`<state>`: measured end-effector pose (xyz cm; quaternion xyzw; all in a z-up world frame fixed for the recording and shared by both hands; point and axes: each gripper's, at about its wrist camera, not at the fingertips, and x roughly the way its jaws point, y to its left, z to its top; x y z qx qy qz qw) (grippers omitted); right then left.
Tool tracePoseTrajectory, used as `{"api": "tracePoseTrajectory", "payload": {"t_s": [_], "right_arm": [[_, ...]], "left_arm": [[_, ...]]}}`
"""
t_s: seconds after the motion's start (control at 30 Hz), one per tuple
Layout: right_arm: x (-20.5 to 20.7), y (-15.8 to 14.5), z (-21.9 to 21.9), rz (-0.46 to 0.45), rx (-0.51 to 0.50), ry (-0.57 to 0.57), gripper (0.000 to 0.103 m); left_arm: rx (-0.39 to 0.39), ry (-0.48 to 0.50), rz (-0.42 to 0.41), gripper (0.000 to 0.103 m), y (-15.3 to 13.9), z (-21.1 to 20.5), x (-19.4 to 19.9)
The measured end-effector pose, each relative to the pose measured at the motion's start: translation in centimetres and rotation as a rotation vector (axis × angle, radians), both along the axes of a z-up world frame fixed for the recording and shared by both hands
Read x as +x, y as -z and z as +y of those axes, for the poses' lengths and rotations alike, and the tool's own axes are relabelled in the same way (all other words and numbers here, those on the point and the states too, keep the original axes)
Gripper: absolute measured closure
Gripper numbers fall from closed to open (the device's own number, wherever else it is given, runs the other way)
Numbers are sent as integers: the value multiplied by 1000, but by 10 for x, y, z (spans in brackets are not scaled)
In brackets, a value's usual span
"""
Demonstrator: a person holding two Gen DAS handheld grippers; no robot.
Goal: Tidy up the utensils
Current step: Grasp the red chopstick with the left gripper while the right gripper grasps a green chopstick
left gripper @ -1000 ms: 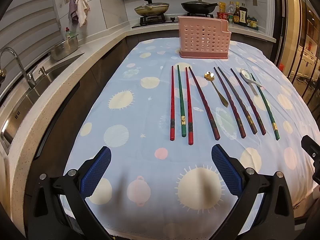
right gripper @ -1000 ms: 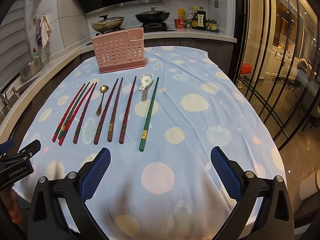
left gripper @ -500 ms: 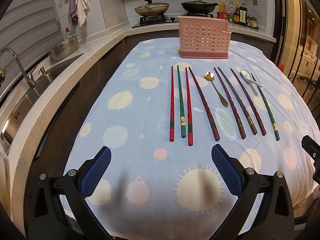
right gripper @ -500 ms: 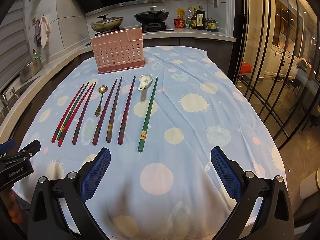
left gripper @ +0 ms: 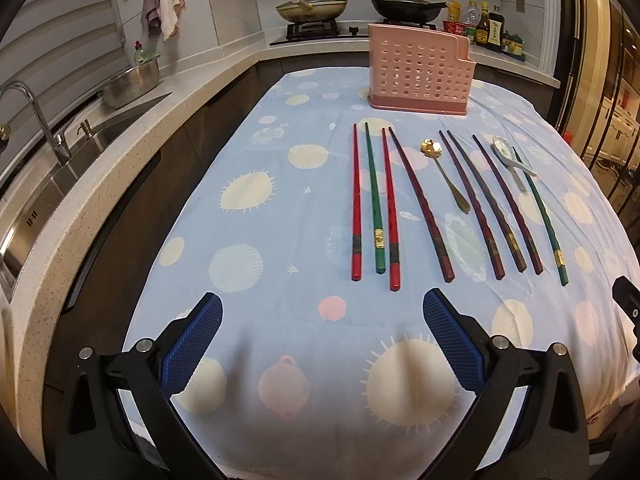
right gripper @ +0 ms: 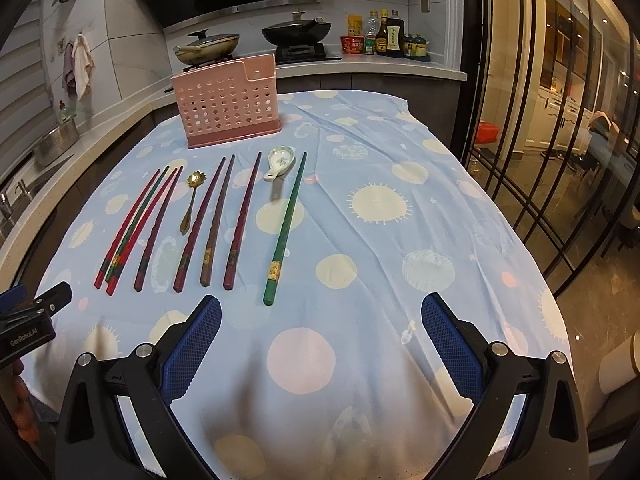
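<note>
Left wrist view: the left gripper (left gripper: pixel 322 322) hangs with fingers spread, empty, above the table (left gripper: pixel 248 312). Chopsticks (left gripper: pixel 374 200) and a gold spoon (left gripper: pixel 446 176) lie in a row before the pink holder (left gripper: pixel 420 70).

Right wrist view: the right gripper (right gripper: pixel 320 322) is likewise spread wide and empty; a green chopstick (right gripper: pixel 286 228) lies nearest, beside a ceramic spoon (right gripper: pixel 280 160).

Eight chopsticks (left gripper: pixel 375 200), two spoons (left gripper: pixel 448 176), one pink holder (left gripper: pixel 418 70).

left gripper (left gripper: pixel 322 312): jaws spread wide, holding nothing | right gripper (right gripper: pixel 321 314): same
</note>
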<state>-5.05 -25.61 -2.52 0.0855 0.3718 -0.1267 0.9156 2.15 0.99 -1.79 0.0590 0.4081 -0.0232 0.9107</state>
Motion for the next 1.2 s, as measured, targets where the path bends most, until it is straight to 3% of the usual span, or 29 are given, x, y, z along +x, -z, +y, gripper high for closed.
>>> {"api": "tracePoseTrajectory", "payload": {"t_s": [0.27, 0.57, 0.67, 0.93, 1.2], "right_arm": [[15, 8, -17, 6, -1, 39, 6], [50, 16, -13, 13, -22, 30, 9], [63, 23, -10, 30, -12, 21, 18], [84, 46, 2, 89, 15, -21, 40], [81, 49, 1, 86, 26, -36, 73]], "left_arm": [[-97, -39, 69, 7, 15, 27, 37], [-57, -11, 96, 9, 37, 15, 68], [-43, 4, 100, 17, 41, 11, 74], [-45, 34, 105, 22, 47, 7, 78], [-52, 88, 78, 51, 44, -1, 68]]}}
